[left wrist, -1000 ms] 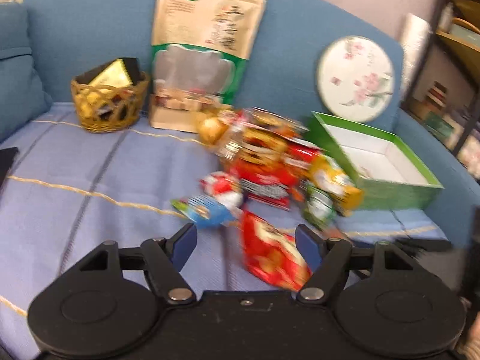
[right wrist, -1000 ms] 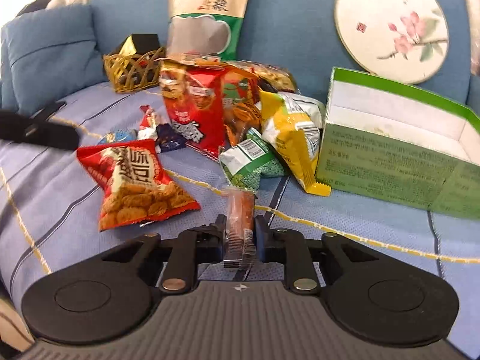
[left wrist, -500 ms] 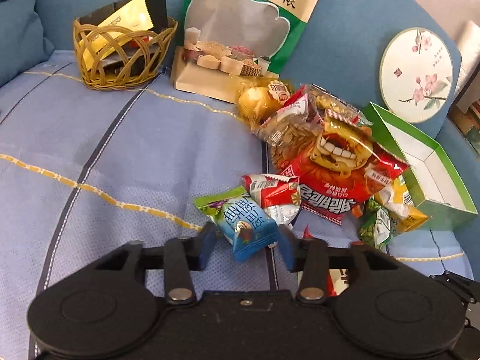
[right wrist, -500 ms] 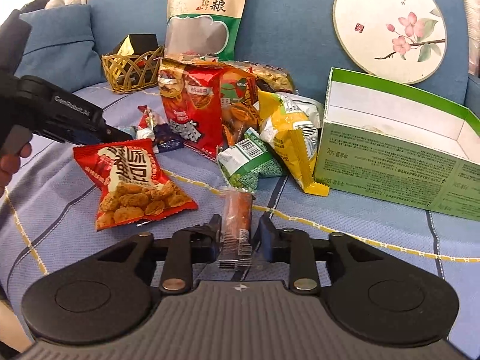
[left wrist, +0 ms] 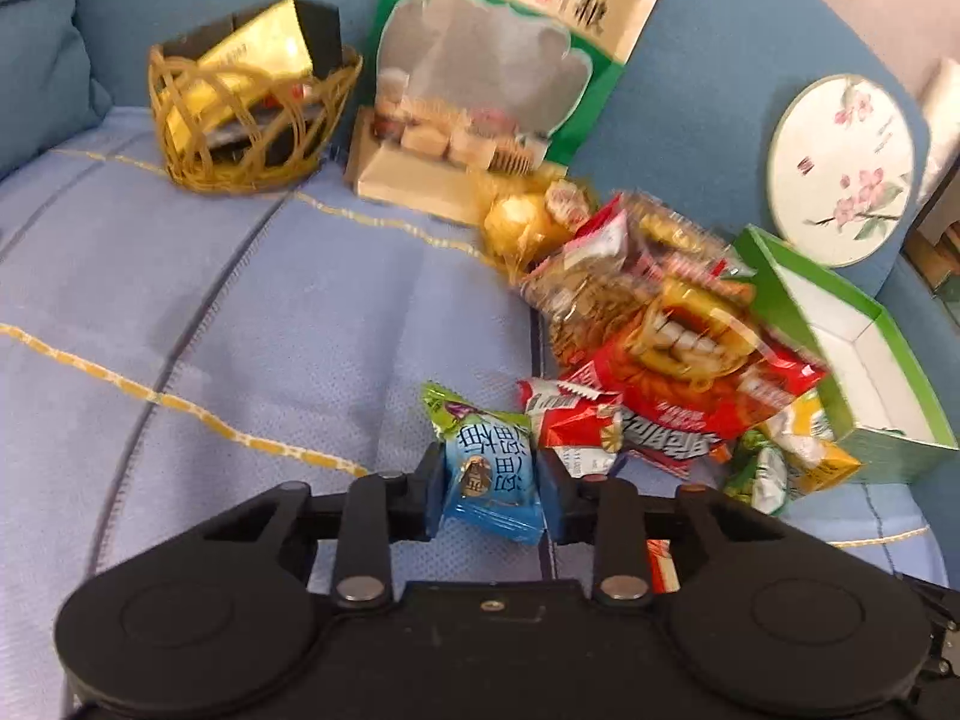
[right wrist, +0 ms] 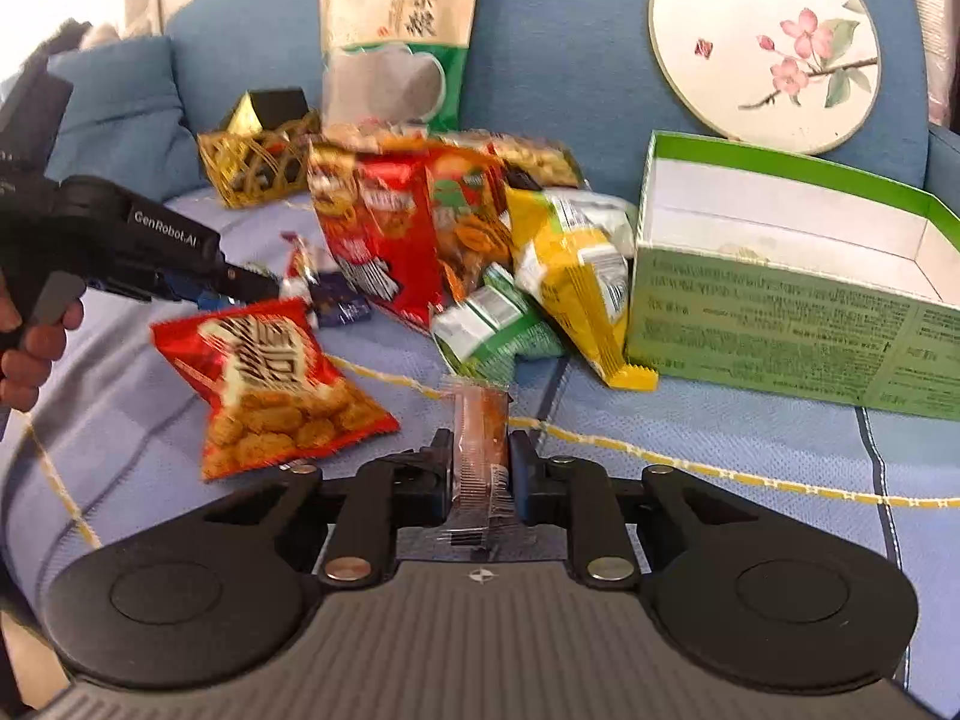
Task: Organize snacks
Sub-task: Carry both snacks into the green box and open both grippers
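Both jaws grip snacks: left a blue packet (left wrist: pixel 489 480), right an orange stick (right wrist: pixel 480 450).

Blue sofa (left wrist: pixel 690 90) (lighter striped throw (left wrist: pixel 270 330) on seat), daylit.

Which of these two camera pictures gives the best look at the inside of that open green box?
The right wrist view. There the green box sits near and large, its white interior and printed front wall both showing. In the left wrist view the green box lies off at the right edge, smaller, seen from one corner, with blurred snack packets in front of its near end.
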Motion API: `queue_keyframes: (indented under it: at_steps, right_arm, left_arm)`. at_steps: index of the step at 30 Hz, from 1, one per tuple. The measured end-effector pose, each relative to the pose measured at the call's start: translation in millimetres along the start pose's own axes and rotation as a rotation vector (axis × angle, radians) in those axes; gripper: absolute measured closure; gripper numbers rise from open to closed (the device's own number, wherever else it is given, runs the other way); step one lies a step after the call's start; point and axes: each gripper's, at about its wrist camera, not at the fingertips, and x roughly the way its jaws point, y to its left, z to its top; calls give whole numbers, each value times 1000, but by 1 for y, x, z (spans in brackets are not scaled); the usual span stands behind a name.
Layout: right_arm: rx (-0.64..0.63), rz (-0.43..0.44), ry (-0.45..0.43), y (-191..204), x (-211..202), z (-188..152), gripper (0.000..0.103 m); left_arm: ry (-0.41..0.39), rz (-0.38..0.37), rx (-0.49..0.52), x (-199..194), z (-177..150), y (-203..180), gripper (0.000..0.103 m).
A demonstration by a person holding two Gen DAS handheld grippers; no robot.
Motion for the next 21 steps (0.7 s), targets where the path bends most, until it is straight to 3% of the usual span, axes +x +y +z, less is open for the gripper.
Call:
queue_keyframes:
  at_steps: [4, 11, 17, 21]
  right_arm:
    - [18, 7, -74, -2, -16, 7, 70]
    - [25, -56, -203, -18, -40, 30, 70]
    - [-13, -232, -280, -64, -41, 65, 70]
    - [-1, -362, -283, -101, -26, 63, 70]
  left_arm:
    - [-43, -29, 55, -32, 6, -12, 61]
    - [-105, -198, 174, -61, 28, -76, 61]
    - [-120, -323, 241, -36, 50, -145, 60]
    - [-88, -376, 257, 2, 56, -183, 59]
